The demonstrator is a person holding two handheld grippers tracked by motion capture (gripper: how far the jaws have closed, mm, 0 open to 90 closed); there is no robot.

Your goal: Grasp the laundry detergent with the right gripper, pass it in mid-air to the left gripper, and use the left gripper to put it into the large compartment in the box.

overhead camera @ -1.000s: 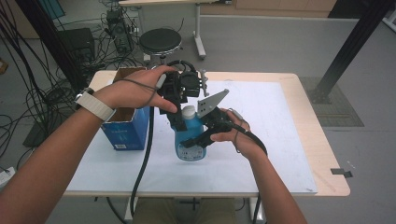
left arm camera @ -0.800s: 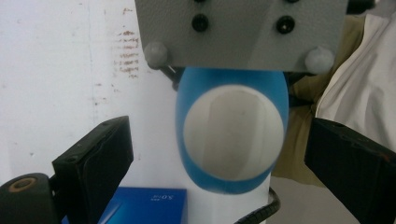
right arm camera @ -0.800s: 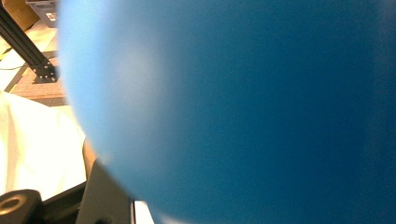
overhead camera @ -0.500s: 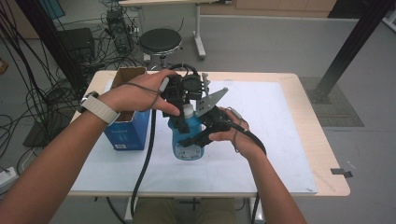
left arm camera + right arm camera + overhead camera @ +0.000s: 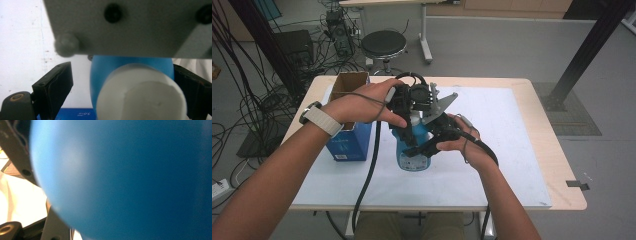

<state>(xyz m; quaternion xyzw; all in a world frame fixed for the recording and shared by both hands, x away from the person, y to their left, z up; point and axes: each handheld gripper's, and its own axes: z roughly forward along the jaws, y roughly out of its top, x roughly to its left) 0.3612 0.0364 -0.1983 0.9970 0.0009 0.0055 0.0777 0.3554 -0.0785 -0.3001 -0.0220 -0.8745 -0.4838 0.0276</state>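
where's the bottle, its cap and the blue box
bottle [image 5: 412,152], high view, lower body by the label
cap [image 5: 142,92], left gripper view, flat white top
box [image 5: 347,145], high view, blue front face

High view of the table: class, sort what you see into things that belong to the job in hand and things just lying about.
In the job:
blue bottle
white cap
left gripper
right gripper

Lying about:
blue carton
round stool
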